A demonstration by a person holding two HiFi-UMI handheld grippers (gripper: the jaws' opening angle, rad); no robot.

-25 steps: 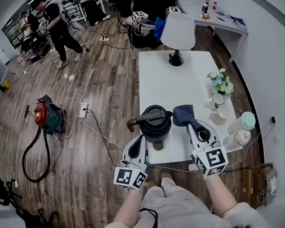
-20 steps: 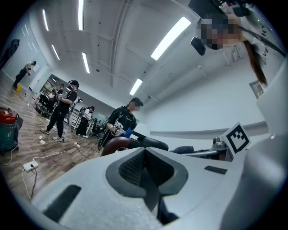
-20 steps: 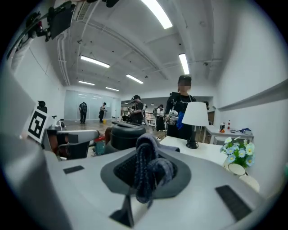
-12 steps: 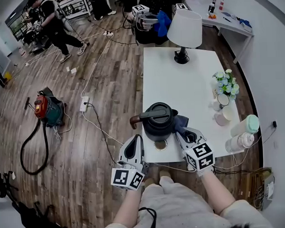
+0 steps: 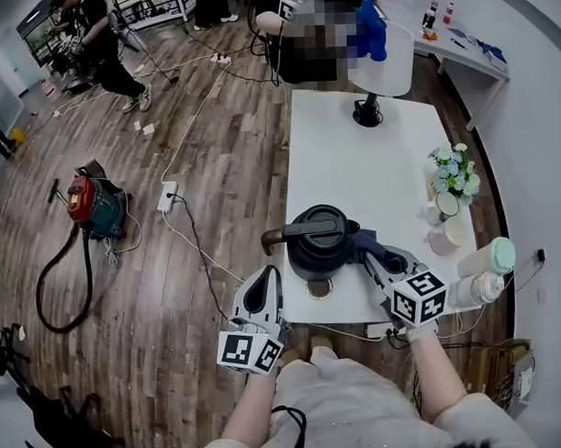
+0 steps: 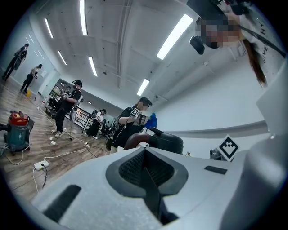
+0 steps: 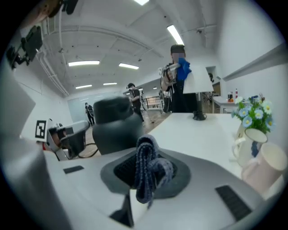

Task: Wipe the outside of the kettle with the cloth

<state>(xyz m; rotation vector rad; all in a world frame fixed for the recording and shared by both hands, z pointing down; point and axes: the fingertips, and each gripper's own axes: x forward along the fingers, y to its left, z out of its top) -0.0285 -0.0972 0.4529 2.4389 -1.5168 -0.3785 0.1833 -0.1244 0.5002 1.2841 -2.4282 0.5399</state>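
Observation:
A black kettle (image 5: pixel 318 242) stands near the front edge of the white table (image 5: pixel 370 169), its handle pointing left. A dark blue cloth (image 5: pixel 364 247) is pinched in my right gripper (image 5: pixel 372 255), which is shut on it and holds it against the kettle's right side. In the right gripper view the cloth (image 7: pixel 146 170) bunches out of the jaws, with the kettle (image 7: pixel 114 126) just ahead to the left. My left gripper (image 5: pixel 271 277) is shut with nothing in it, off the table's front left corner, short of the kettle (image 6: pixel 164 141).
A round disc (image 5: pixel 315 289) lies in front of the kettle. Flowers (image 5: pixel 453 163), two mugs (image 5: pixel 443 220) and two bottles (image 5: pixel 484 271) line the table's right edge; a lamp (image 5: pixel 378 77) stands at the far end. A red vacuum (image 5: pixel 91 203), cables and people are on the floor to the left.
My right gripper has brought the cloth from the kettle's far right down and in against its right side. The left gripper has stayed put.

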